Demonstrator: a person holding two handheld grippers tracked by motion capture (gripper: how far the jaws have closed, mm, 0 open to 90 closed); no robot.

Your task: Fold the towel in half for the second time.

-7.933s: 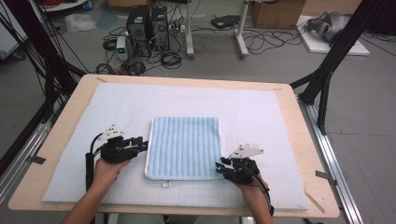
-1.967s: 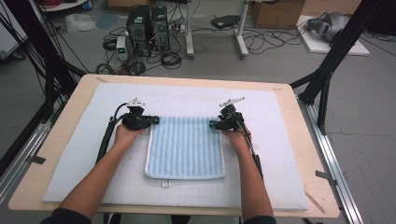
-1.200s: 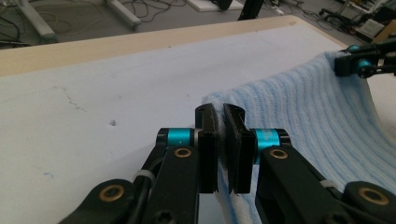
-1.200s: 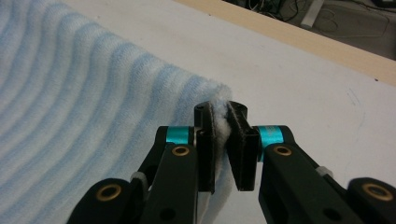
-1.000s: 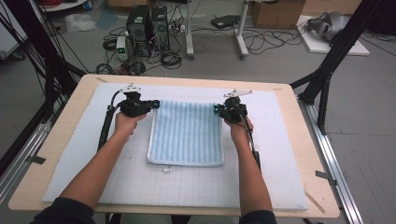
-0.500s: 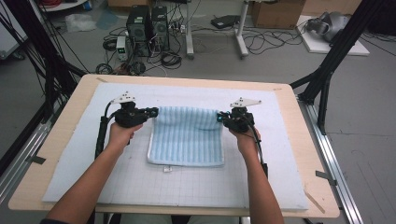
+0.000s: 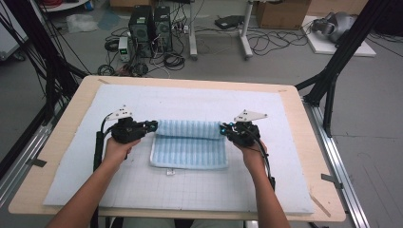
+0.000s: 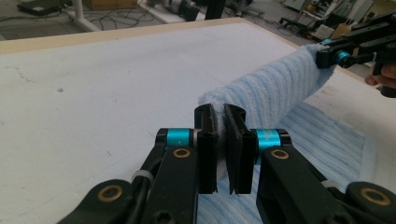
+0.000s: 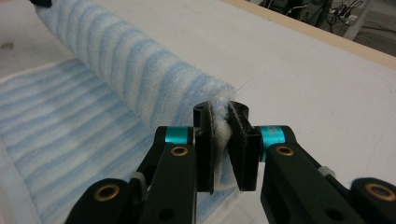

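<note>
I hold the left claw (image 7: 151, 125) clamped on one far corner of the blue striped towel (image 7: 190, 151), and the right claw (image 7: 223, 128) clamped on the other far corner. In the left gripper view, cloth sits pinched between the nearly closed jaws of the left claw (image 8: 220, 122); in the right gripper view, a white tuft of towel edge shows between the jaws of the right claw (image 9: 220, 115).

The towel lies near the middle of the counter (image 7: 304, 118), on the white mat (image 7: 142, 99). Its far edge is lifted and curled over toward the near edge of the counter, forming a loose roll between the two claws; the near half lies flat.

Hidden or unclear: the underside of the roll and how far the fold reaches beneath it cannot be seen. Each jaw pair covers the towel corner it grips. A small white tag (image 7: 169, 172) sits at the towel's near edge; any print on it is too small to read. No legible writing on the grippers or the mat.
</note>
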